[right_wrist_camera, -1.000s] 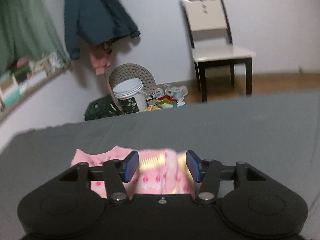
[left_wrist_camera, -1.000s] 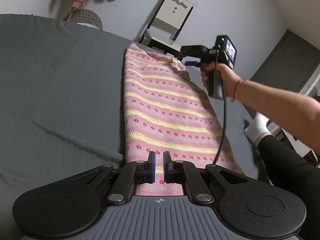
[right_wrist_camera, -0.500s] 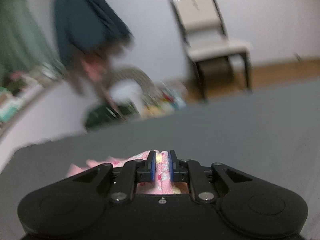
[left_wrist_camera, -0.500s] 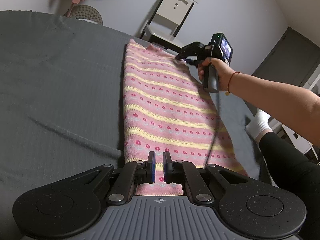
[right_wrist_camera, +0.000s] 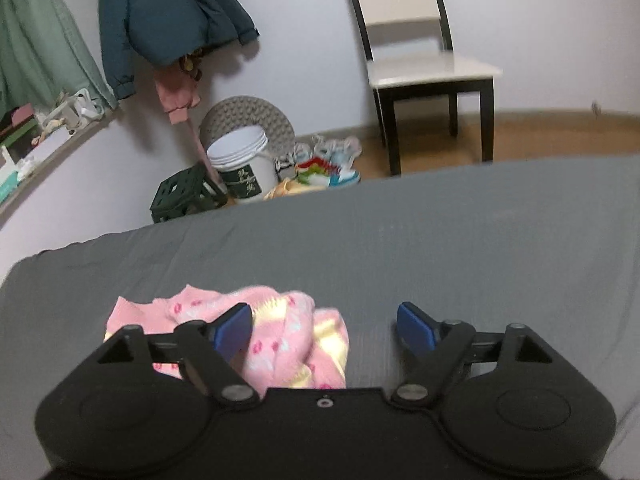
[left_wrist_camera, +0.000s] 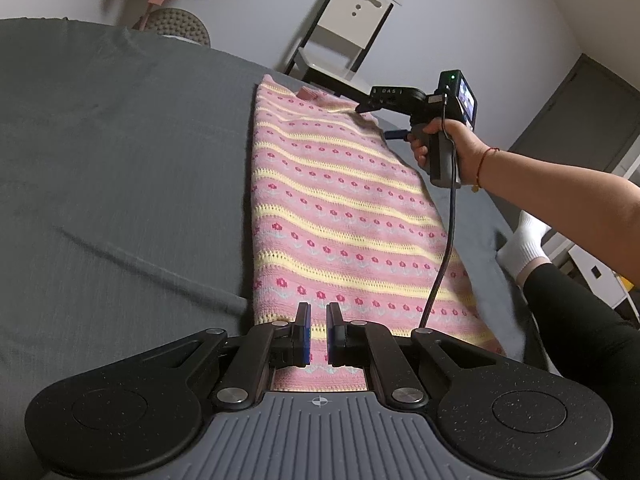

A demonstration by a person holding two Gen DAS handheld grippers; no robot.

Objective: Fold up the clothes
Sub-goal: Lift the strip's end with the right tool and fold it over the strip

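A pink knitted garment (left_wrist_camera: 340, 216), striped in yellow with small red flowers, lies in a long narrow strip across the dark grey bedsheet (left_wrist_camera: 120, 160), running from the near edge of the bed toward the far edge where a chair (left_wrist_camera: 348, 36) stands beyond it. The left gripper (left_wrist_camera: 317, 330) sits at the near end of the strip with its jaws drawn almost together on the hem; the cloth runs between the blue pads, so I judge it pinched there. The right gripper (right_wrist_camera: 324, 330), held in the person's right hand (left_wrist_camera: 448, 148), is at the far end by the bunched collar, and its jaws are opening: the crumpled knit lies between them, beside the left pad (right_wrist_camera: 234, 330) and clear of the other, so nothing is clamped. The garment looks light, soft and stretchy, a loose open knit that will sag and drape rather than hold a crease, and a pad edge could snag it. It should slide easily on the smooth sheet. Best holds, in my view, are the two outer corners of one short end, taken through all layers so the folded strip lifts together; a grip on only the top layer would let the fold fall open.
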